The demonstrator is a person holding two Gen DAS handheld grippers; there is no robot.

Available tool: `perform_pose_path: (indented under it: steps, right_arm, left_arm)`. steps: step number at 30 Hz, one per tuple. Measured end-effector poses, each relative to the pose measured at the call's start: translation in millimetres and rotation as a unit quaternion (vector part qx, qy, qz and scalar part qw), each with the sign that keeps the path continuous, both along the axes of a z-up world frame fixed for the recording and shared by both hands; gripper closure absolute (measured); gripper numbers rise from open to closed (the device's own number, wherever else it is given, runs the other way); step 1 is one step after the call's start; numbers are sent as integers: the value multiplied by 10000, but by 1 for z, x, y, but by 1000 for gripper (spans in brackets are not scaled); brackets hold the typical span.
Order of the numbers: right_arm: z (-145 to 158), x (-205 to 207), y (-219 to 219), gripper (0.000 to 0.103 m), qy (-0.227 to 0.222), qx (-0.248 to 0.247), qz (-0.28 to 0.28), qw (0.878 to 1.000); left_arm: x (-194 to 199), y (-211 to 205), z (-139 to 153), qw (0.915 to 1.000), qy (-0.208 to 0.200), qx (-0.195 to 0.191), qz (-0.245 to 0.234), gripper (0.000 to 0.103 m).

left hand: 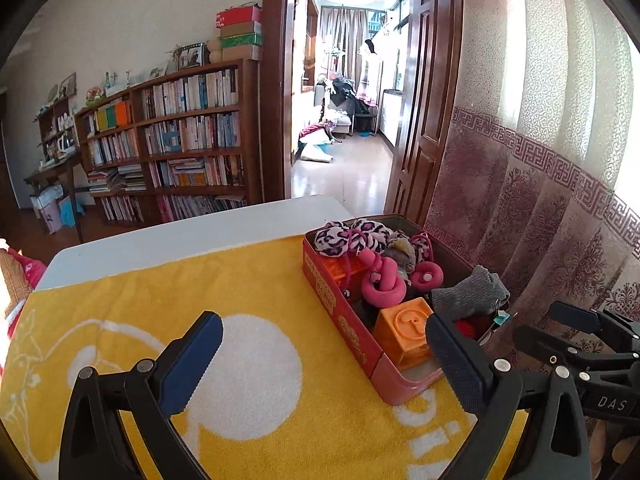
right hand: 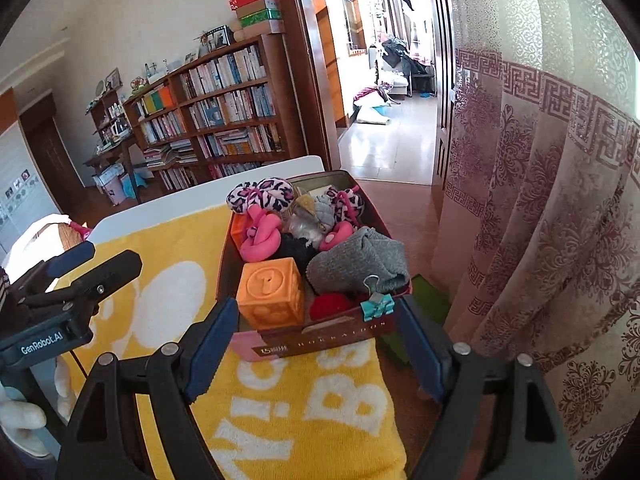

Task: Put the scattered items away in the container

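Nothing loose can be seen on the yellow towel (left hand: 248,280) in either wrist view; its visible surface is bare apart from the printed white shapes and letters. The task is therefore judged to be at or very near its end, though parts of the towel are hidden behind the tongs and cannot be checked.

The red tin container (right hand: 320,338) is set at the far right of the towel, close to the patterned curtain (right hand: 552,208), and is filled to the brim. In it, a grey knitted sock (right hand: 356,264) is laid across the near right corner, an orange embossed cube (right hand: 272,292) is stood in the near left corner, pink knotted loops (right hand: 260,240) and leopard-print scrunchies (right hand: 260,198) are piled further back, and a teal binder clip (right hand: 377,305) is fixed on the near rim.

The left gripper (left hand: 324,364) is held fully open and empty, its right pad in front of the tin's near corner. The right gripper (right hand: 316,356) is spread wide before the tin's near end; its jaws are opening slightly, with nothing gripped between them.

What may be left is judged to be only a check for hidden items.
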State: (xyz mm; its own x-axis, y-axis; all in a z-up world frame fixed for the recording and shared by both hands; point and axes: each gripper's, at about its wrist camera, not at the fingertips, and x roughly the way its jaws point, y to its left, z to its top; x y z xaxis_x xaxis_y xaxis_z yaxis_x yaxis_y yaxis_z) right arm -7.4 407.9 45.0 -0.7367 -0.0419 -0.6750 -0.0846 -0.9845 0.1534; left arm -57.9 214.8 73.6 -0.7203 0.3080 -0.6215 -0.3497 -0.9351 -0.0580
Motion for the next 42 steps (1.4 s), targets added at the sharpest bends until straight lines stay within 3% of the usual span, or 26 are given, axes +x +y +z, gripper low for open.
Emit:
perform_pose_path:
  steps: [6,15,33,42]
  right_arm:
    - [-18,16,-7,20,-168,44,16,9998]
    - [-23,21,-12,20,-186,-2,-39,9998]
    - [-9,28,-31,20,-9,339,91,9994]
    - [-7,26,-37,20,26,455,103,9989]
  left_arm:
    - [1,-3,-9,9977,-548,401,-78,0]
    - [7,-1,-10,9967,-652,470,-77,0]
    - [22,7,-1,9996,-212,98,-129,0]
    - [24,15,-2,9995,-204,14,-251,0]
